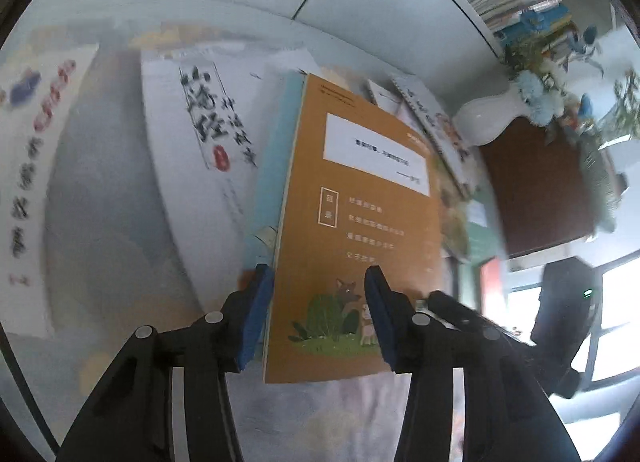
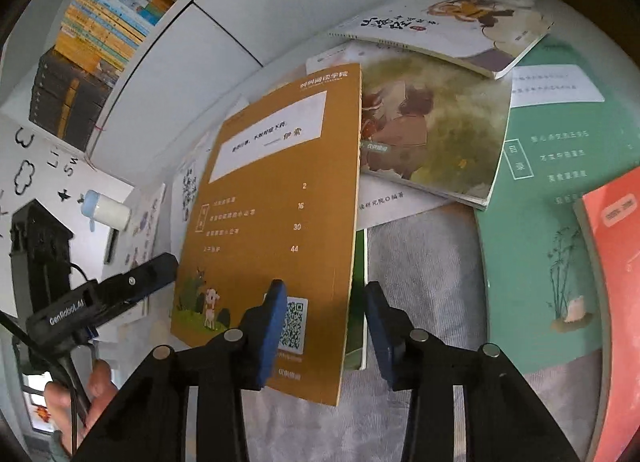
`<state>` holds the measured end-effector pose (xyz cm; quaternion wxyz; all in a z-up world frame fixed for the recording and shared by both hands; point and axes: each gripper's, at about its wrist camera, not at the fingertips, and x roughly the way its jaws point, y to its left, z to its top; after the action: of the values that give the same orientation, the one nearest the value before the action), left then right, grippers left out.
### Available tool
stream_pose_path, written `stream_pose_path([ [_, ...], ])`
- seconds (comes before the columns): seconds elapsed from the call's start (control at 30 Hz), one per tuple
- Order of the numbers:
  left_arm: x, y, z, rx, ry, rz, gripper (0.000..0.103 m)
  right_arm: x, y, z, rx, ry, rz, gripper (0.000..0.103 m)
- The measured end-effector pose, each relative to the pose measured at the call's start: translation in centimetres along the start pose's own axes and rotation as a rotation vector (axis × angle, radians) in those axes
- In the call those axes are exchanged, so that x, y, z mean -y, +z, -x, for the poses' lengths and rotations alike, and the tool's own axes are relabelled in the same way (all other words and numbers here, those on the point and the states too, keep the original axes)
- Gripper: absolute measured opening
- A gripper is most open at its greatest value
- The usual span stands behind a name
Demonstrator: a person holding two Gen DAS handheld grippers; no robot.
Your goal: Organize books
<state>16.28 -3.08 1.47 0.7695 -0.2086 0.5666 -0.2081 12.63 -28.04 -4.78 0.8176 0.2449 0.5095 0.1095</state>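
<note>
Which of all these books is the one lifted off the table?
The mustard-yellow book with the white label and little dog drawing. Both grippers hold its lower edge and it stands tilted up, while the green book and the others lie flat.

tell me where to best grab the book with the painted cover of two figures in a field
Take the painted-cover book by its lower right corner, coming in from the bare grey cloth side. That corner overhangs the papers beneath and juts free. Its left edge is hidden behind the raised orange book, and the white tiger book lies across its top, so those sides are blocked. Slide one pad under the corner, then pinch.
</note>
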Motion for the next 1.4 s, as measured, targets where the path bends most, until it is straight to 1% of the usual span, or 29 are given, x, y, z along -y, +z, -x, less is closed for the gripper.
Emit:
stream_pose_path([
  [0.07, 0.2, -0.6, 0.1, -0.012, -0.011, 0.01, 0.044, 0.2, 0.0, 0.1, -0.008, 0.018, 0.003, 0.039],
  [0.2, 1.9, -3.5, 0.1, -0.017, 0.028, -0.041, 0.044, 0.5, -1.0, 1.0, -0.021, -0.009, 0.035, 0.039],
  [0.27, 2.3, -5.9, 0.2, -0.047, 0.028, -0.052, 0.044, 0.9, -2.4, 1.6, -0.041, -0.011, 0.057, 0.039],
  [0.4, 1.8, -10.5, 0.2, -0.113, 0.006, -0.021, 0.044, 2.0, -6.3, 3.2, -0.093, 0.007, 0.074, 0.039],
  [0.47, 1.7, -13.0, 0.4, -0.137, -0.012, -0.009, 0.044, 2.3, -8.5, 4.3, -0.111, 0.004, 0.108, 0.039],
  [0.57, 1.8, -16.1, 0.8, -0.193, -0.033, -0.029, 0.044, 2.8, -11.4, 5.7, -0.125, 0.005, 0.162, 0.039],
  [0.63, 1.6, -16.8, 1.2, -0.197, -0.045, -0.013, 0.044, 3.1, -12.9, 6.2, -0.141, 0.018, 0.208, 0.038],
  [0.67, 1.5, -17.1, 1.4, -0.189, -0.041, 0.002, 0.044, 3.3, -13.3, 6.5, -0.141, 0.024, 0.225, 0.036],
  [0.73, 1.4, -17.2, 1.3, -0.172, -0.024, 0.021, 0.044, 4.2, -13.0, 6.7, -0.134, 0.046, 0.189, 0.033],
  [0.83, 1.7, -17.2, 0.8, -0.164, -0.018, 0.031, 0.044, 5.2, -11.8, 6.0, -0.125, 0.101, 0.131, 0.033],
  [0.9, 1.8, -17.1, 0.6, -0.16, -0.018, 0.029, 0.046, 5.1, -11.1, 5.5, -0.12, 0.129, 0.123, 0.038],
  [0.97, 1.5, -17.1, 0.6, -0.153, -0.035, 0.049, 0.046, 5.4, -10.5, 5.2, -0.118, 0.175, 0.079, 0.038],
  [1.0, 1.4, -17.2, 0.7, -0.147, -0.046, 0.057, 0.046, 5.9, -10.3, 5.1, -0.121, 0.206, 0.05, 0.038],
  [1.1, 1.0, -17.6, 0.9, -0.127, -0.066, 0.062, 0.046, 7.9, -10.3, 5.5, -0.13, 0.339, -0.068, 0.038],
  [1.13, 0.9, -17.7, 1.0, -0.123, -0.069, 0.058, 0.045, 8.1, -10.3, 5.9, -0.128, 0.371, -0.092, 0.038],
  [1.17, 0.9, -17.7, 1.0, -0.12, -0.075, 0.053, 0.046, 8.2, -10.4, 6.4, -0.123, 0.424, -0.116, 0.038],
  [1.2, 0.8, -17.7, 1.0, -0.121, -0.086, 0.053, 0.046, 8.0, -10.4, 6.9, -0.119, 0.475, -0.139, 0.038],
  [1.27, 0.4, -17.7, 1.1, -0.132, -0.108, 0.058, 0.046, 6.8, -10.4, 7.8, -0.107, 0.543, -0.151, 0.037],
  [1.3, 0.2, -17.7, 1.2, -0.14, -0.113, 0.063, 0.046, 5.6, -10.3, 8.7, -0.093, 0.567, -0.14, 0.037],
  [1.37, -0.2, -17.7, 2.2, -0.144, -0.105, 0.061, 0.045, 2.9, -10.3, 9.8, -0.072, 0.549, -0.082, 0.037],
  [1.4, -0.5, -17.7, 3.3, -0.12, -0.082, 0.049, 0.046, 1.2, -10.2, 10.4, -0.063, 0.532, -0.032, 0.037],
])
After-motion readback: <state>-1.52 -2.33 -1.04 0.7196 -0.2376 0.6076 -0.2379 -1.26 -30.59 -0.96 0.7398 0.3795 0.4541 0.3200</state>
